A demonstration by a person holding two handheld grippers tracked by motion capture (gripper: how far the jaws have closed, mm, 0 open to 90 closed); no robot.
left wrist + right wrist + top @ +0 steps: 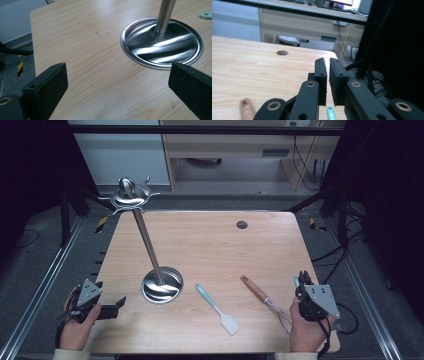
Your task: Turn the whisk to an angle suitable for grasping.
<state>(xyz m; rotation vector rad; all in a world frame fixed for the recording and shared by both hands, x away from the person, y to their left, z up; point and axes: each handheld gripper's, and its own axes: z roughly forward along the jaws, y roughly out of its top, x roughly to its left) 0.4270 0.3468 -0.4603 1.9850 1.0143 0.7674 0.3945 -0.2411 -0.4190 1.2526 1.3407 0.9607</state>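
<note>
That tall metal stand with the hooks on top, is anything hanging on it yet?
Empty. The stand is upright, its hooks bare; the spatula and whisk lie flat on the table.

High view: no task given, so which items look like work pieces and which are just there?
Likely work pieces (a guess):
- hook stand
- spatula
- whisk
- left gripper, jaws wide apart, empty
- right gripper, jaws nearly closed, empty

Just there:
- table with its grommet hole
- desk behind

Wooden table, steel utensil stand, teal spatula, whisk, desk behind
</note>
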